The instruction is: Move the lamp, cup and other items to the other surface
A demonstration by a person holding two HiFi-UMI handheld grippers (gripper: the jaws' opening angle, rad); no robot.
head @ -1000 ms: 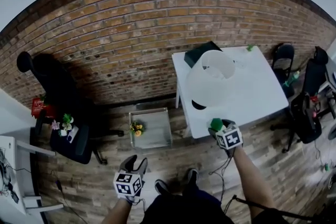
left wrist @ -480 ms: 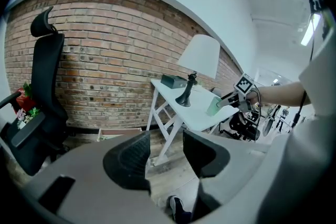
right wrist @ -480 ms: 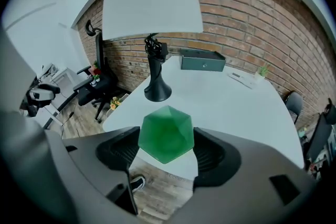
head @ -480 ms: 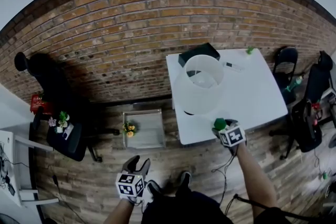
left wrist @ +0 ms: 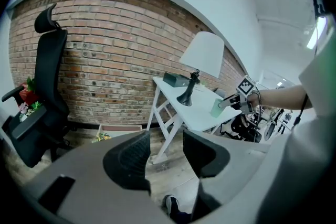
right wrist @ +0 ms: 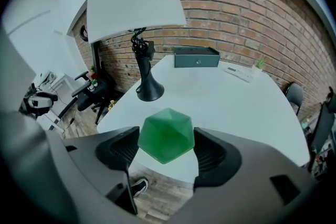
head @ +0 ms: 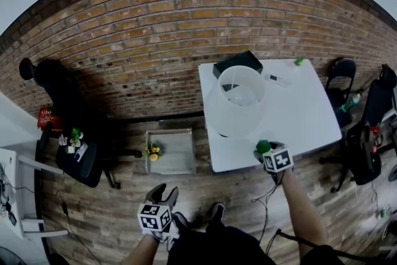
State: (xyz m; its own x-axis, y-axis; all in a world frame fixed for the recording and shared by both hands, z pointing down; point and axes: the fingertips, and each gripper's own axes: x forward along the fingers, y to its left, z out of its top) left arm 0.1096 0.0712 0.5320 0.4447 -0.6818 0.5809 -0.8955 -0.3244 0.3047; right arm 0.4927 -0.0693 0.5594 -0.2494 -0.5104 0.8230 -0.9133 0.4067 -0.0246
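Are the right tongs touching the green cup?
Touching. The right gripper view shows the green cup wedged between both pads of the right tongs, no gap on either side.

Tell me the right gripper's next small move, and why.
Probably ease the right gripper forward and down to set the green cup on the white table: the cup is clamped between the jaws at the near edge, bare top ahead, lamp base off left.

A white-shaded lamp [head: 239,99] is seen upright on the white table [head: 304,115]; a green faceted cup [right wrist: 166,139] is held by the right gripper [right wrist: 167,150] at its near edge
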